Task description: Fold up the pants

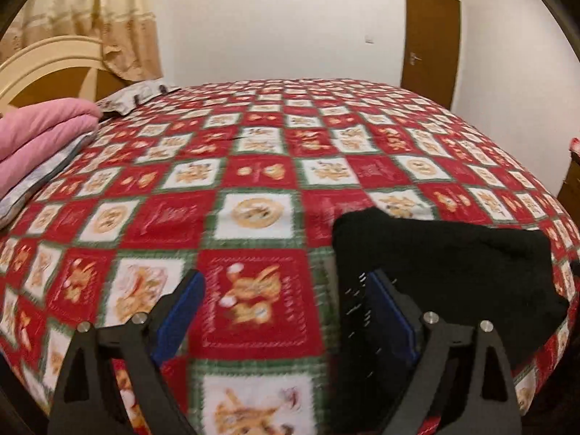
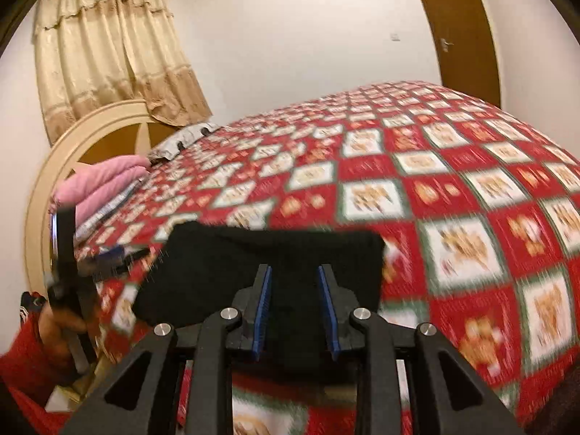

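Note:
The black pants (image 1: pixel 446 268) lie folded in a compact bundle on the red checked bedspread (image 1: pixel 253 181), near the bed's front edge. My left gripper (image 1: pixel 286 290) is open wide and empty, just left of the bundle, its right finger at the bundle's left edge. In the right wrist view the pants (image 2: pixel 224 264) lie straight ahead. My right gripper (image 2: pixel 293 275) is open, with the pants' near edge between its fingers. The left gripper (image 2: pixel 105 253) and the hand holding it show at the left.
A pink folded blanket (image 1: pixel 40 134) on a grey pillow and a second pillow (image 1: pixel 134 96) lie at the bed's head, by the cream headboard (image 1: pixel 47 61). Beige curtains (image 2: pixel 108 43) hang behind. A brown door (image 1: pixel 429 32) stands beyond the far side.

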